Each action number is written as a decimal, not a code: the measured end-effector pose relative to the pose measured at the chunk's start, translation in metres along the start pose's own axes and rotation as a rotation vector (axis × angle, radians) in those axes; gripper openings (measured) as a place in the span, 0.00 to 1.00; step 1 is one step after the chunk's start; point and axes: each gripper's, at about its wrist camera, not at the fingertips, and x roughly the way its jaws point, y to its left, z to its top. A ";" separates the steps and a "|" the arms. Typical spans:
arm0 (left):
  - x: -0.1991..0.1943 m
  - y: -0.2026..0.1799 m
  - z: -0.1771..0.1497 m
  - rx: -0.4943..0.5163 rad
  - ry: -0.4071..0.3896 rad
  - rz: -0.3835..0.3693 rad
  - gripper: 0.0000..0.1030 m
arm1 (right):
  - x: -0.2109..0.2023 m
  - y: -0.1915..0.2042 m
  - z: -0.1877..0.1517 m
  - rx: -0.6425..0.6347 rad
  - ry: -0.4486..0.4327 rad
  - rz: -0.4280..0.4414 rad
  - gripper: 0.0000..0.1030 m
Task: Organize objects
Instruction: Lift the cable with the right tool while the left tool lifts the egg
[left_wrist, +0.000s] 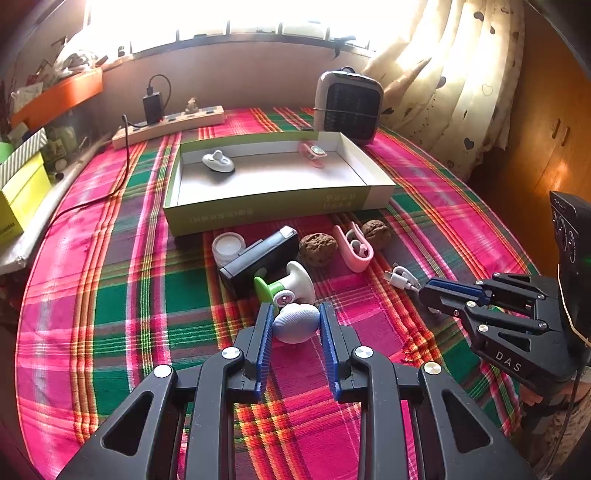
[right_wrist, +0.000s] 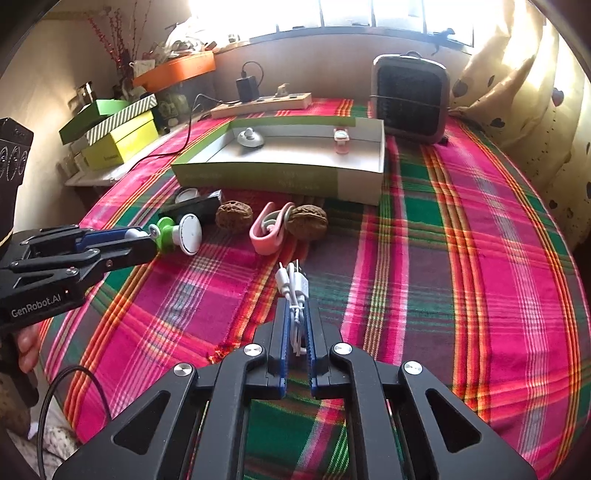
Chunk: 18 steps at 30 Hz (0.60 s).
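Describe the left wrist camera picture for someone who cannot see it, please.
The left claw grips a pale blue egg-shaped object above a bright plaid tablecloth. Beyond lie a green-and-white suction cup, a black case, two walnuts and a pink clip, before an open shallow box. The right claw reaches in, on a white cable.

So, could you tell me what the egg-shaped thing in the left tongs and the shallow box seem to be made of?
Egg: likely fabric or knit mesh over a firm body; a fine ribbed, matte blue-grey texture shows, paler underneath. Box: printed cardboard, green outside and plain white inside, with thin, sharply folded walls and a smooth, faintly glossy finish.
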 end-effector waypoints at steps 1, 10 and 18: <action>0.000 0.000 0.000 -0.001 0.000 -0.001 0.22 | 0.001 0.000 0.001 0.000 0.002 -0.002 0.09; 0.003 0.001 0.001 -0.004 0.007 0.002 0.22 | 0.016 0.007 0.009 -0.045 0.032 -0.022 0.32; 0.003 0.001 0.002 -0.005 0.007 0.000 0.22 | 0.019 0.009 0.011 -0.071 0.030 -0.059 0.19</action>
